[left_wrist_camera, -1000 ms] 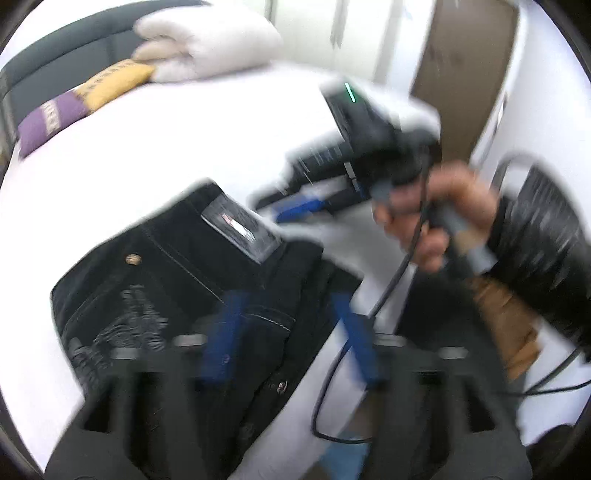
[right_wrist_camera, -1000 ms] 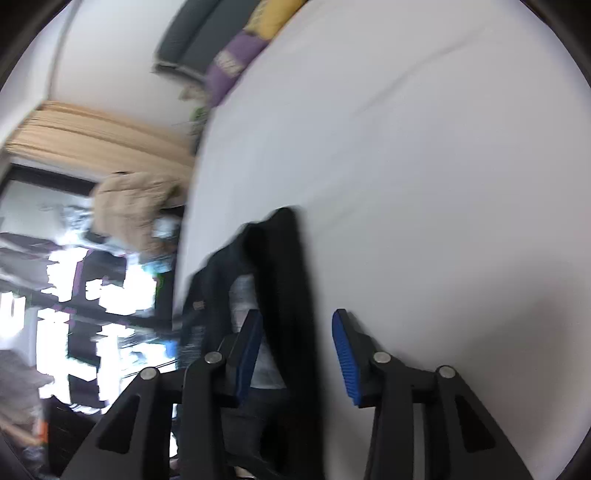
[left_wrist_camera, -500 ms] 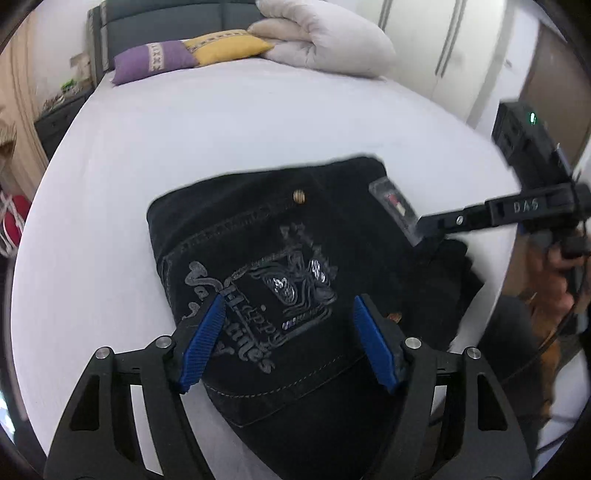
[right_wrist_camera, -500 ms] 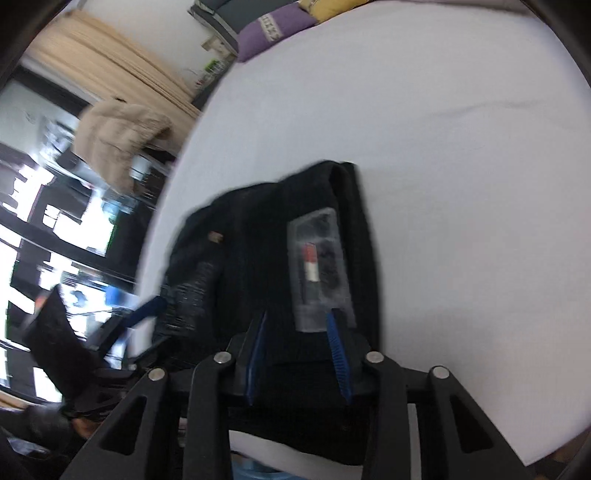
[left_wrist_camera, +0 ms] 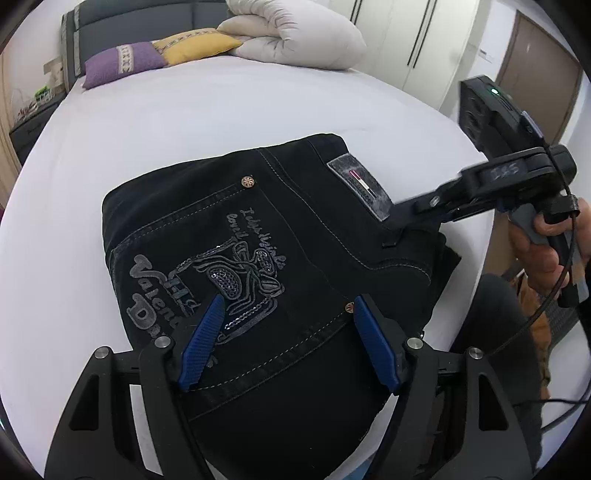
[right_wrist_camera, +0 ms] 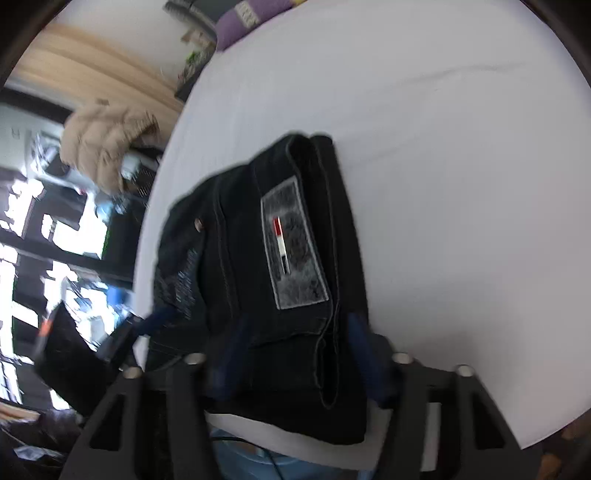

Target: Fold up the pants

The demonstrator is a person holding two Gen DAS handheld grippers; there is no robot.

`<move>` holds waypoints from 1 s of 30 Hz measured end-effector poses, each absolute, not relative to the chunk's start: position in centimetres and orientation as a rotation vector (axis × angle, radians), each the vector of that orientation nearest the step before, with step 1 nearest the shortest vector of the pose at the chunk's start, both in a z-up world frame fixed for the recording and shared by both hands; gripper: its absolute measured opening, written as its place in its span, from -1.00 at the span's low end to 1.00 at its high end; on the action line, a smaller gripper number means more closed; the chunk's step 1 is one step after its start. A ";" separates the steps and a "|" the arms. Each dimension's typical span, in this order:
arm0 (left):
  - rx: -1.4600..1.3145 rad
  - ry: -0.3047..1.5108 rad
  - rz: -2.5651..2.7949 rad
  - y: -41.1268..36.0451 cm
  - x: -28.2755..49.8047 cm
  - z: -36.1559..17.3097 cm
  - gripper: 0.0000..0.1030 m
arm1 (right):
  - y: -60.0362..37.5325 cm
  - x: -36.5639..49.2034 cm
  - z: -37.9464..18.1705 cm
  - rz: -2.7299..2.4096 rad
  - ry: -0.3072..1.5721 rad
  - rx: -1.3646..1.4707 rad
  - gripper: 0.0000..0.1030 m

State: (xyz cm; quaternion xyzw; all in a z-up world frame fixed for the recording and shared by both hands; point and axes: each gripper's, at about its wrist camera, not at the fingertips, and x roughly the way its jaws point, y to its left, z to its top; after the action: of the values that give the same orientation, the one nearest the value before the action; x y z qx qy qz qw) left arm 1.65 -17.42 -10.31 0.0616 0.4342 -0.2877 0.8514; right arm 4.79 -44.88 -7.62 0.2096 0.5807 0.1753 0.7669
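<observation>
Black jeans [left_wrist_camera: 280, 236] lie folded in a compact stack on the white bed, back pocket print and grey label patch [left_wrist_camera: 360, 186] facing up. They also show in the right wrist view [right_wrist_camera: 258, 266]. My left gripper [left_wrist_camera: 286, 325] is open, its blue pads hovering over the stack's near edge, holding nothing. My right gripper [right_wrist_camera: 295, 332] is open with its pads on either side of the waistband edge by the patch. In the left wrist view its fingers [left_wrist_camera: 410, 214] touch the jeans just below the patch.
The white bed sheet [left_wrist_camera: 177, 122] extends far beyond the jeans. Purple and yellow pillows [left_wrist_camera: 159, 59] and a rolled white duvet [left_wrist_camera: 299, 35] lie at the headboard. The bed edge is close on the right; cables [left_wrist_camera: 554, 295] hang there. A beige garment [right_wrist_camera: 107, 136] lies beside the bed.
Both grippers have swung back over the folded jeans and steadied. The right gripper, narrower half a second ago, has opened wider around the waistband edge.
</observation>
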 end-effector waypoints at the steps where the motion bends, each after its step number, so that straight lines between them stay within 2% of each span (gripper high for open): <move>1: 0.129 0.913 -0.606 -17.4 1.7 -10.5 0.38 | -44.4 4.8 -7.6 0.367 1.263 0.420 -0.32; 2: 0.124 0.915 -0.608 -17.6 1.7 -10.1 0.38 | -44.1 4.8 -7.6 0.361 1.260 0.408 -0.42; 3: 0.118 0.917 -0.608 -17.7 1.9 -10.0 0.38 | -44.3 4.7 -7.5 0.349 1.252 0.407 -0.66; 4: 0.114 0.919 -0.610 -17.8 2.1 -10.1 0.38 | -44.8 4.7 -7.5 0.342 1.247 0.412 -0.74; 13: 0.114 0.920 -0.628 -18.1 2.7 -10.0 0.38 | -47.1 2.4 -7.2 0.304 1.170 0.488 -0.84; 20: 0.123 0.947 -0.638 -18.5 4.2 -11.4 0.53 | -48.6 2.5 -9.7 0.329 1.181 0.626 -0.80; 22: 0.129 0.959 -0.634 -18.4 4.6 -11.3 0.53 | -48.2 2.2 -8.3 0.291 1.158 0.582 -0.45; 27: 0.134 0.962 -0.630 -18.4 5.3 -11.6 0.53 | -46.2 2.2 -3.9 0.328 1.050 0.544 -0.46; 30: 0.128 0.962 -0.629 -18.5 5.6 -11.8 0.53 | -43.3 2.7 -3.6 0.407 1.068 0.495 -0.49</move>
State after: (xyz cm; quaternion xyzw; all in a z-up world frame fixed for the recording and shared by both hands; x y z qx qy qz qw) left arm 5.60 -18.49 -11.81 0.0606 0.4548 -0.2975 0.8373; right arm 2.74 -43.34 -3.55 0.2320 0.5001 0.1905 0.8123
